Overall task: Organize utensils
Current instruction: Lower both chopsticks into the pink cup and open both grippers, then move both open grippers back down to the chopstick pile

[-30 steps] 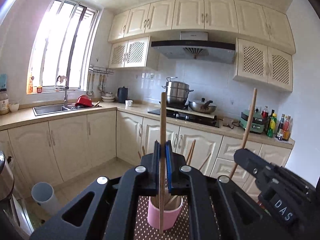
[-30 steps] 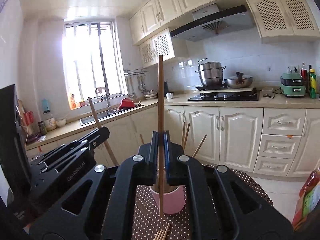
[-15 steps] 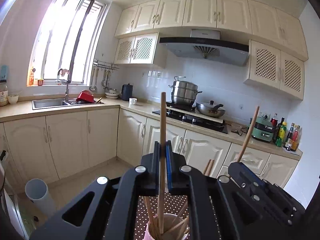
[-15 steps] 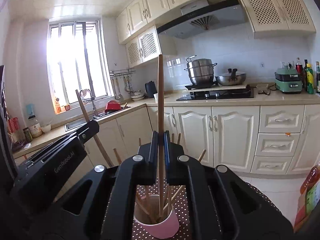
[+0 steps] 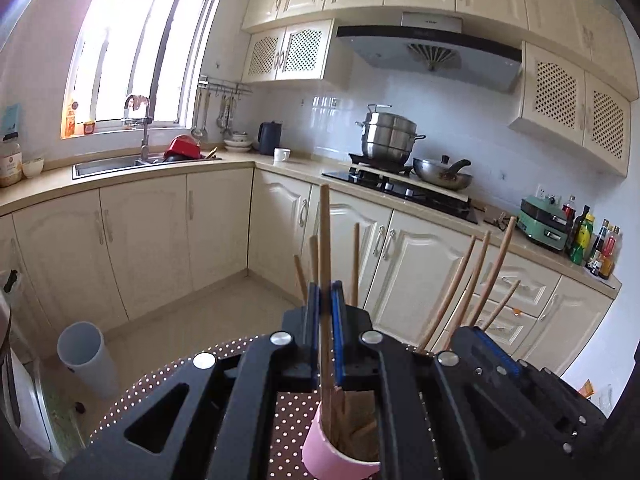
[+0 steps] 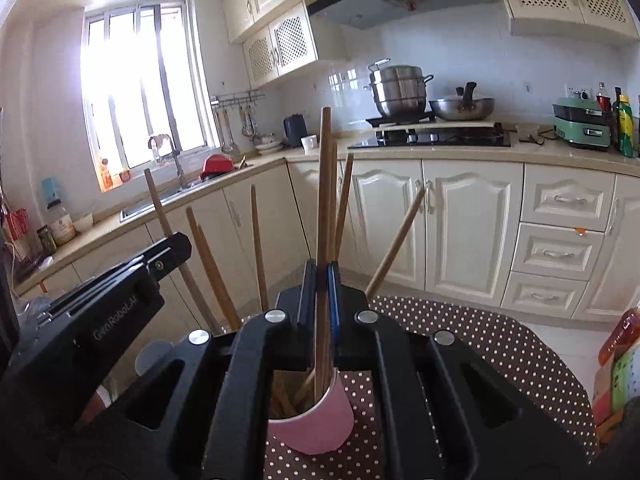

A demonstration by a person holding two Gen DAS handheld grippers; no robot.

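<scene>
A pink cup [image 5: 336, 454] stands on the dotted tablecloth and holds several wooden chopsticks; it also shows in the right wrist view [image 6: 316, 426]. My left gripper [image 5: 326, 296] is shut on an upright chopstick [image 5: 325, 236] whose lower end is inside the cup. My right gripper [image 6: 322, 276] is shut on another upright chopstick [image 6: 323, 184], its lower end also in the cup. Both grippers hover just above the cup, side by side. The right gripper shows in the left wrist view [image 5: 520, 392]; the left gripper shows in the right wrist view [image 6: 104, 312].
The brown dotted tablecloth [image 6: 472, 344] covers a round table. A bottle and packets [image 6: 618, 364] stand at its right edge. A white bin [image 5: 86, 360] stands on the floor at left. Kitchen cabinets and a counter with a stove [image 5: 400, 188] run behind.
Both grippers have come down with their chopsticks, whose lower ends have gone deeper into the pink cup. The cup's other chopsticks now rise high around the grippers.
</scene>
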